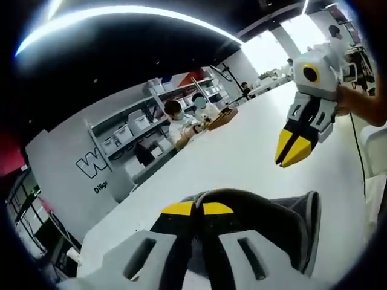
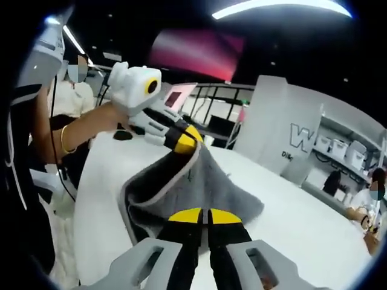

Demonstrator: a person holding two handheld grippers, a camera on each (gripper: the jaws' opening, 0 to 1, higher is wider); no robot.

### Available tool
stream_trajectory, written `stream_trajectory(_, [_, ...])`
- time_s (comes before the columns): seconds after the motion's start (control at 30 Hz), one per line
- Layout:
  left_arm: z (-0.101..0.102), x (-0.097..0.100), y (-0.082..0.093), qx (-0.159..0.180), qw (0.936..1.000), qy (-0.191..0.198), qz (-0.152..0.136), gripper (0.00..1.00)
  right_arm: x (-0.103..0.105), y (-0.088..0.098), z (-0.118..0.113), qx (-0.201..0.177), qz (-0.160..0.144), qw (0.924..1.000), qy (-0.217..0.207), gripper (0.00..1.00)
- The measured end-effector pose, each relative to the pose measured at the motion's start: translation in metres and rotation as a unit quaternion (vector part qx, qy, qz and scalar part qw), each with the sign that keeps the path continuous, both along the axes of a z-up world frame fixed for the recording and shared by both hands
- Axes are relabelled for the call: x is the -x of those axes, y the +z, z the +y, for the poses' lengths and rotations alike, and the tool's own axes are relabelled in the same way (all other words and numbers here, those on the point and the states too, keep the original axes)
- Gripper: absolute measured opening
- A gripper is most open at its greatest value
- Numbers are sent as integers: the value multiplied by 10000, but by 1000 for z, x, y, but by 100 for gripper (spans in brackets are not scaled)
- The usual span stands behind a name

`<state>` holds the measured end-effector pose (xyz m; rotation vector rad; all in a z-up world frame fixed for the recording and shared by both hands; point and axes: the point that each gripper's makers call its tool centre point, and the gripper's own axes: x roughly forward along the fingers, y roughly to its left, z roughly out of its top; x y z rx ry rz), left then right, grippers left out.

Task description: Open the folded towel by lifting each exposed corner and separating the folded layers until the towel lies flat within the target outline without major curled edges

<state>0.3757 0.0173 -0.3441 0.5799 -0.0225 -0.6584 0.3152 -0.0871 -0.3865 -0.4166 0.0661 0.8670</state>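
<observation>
A dark grey towel (image 1: 272,220) with a lighter edge band lies partly lifted on the white table (image 1: 242,157). My left gripper (image 1: 196,209) is shut on one of its corners, and the cloth bunches around the yellow tips. In the right gripper view that left gripper (image 2: 192,140) holds the corner up, so the towel (image 2: 199,181) hangs as a tent down to the table (image 2: 290,229). My right gripper (image 2: 203,215) is shut with nothing in it, just short of the towel's near edge. In the left gripper view the right gripper (image 1: 294,149) hovers above the table, apart from the towel.
People sit at the table's far end beside a brown basket (image 1: 224,118). Shelves with white boxes (image 1: 130,130) line the back wall. A person's arm with a bracelet (image 2: 63,140) holds the left gripper. A black cable (image 1: 361,157) hangs at the table's right edge.
</observation>
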Motion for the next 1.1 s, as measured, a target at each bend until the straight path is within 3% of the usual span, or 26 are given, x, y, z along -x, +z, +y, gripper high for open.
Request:
stream_trajectory(0.43, [52, 1, 6, 312, 9962, 775, -227, 2, -1, -3, 7, 7, 45, 10000, 65, 0])
stream_trajectory(0.47, [58, 3, 10, 418, 9938, 947, -396, 2, -1, -4, 8, 10, 60, 10000, 66, 0])
stream_trajectory(0.57, [64, 8, 11, 510, 9910, 1115, -544, 2, -2, -6, 9, 12, 87, 9999, 68, 0])
stream_trajectory(0.77, [81, 12, 10, 689, 9852, 1428, -653, 2, -2, -8, 11, 22, 124, 9999, 110, 0])
stream_trajectory(0.9, [102, 20, 10, 903, 9758, 1823, -803, 2, -3, -11, 10, 25, 154, 9998, 90, 0])
stream_trajectory(1.1, [116, 27, 4, 1060, 9687, 2082, -844, 2, -3, -16, 12, 6, 222, 9997, 105, 0])
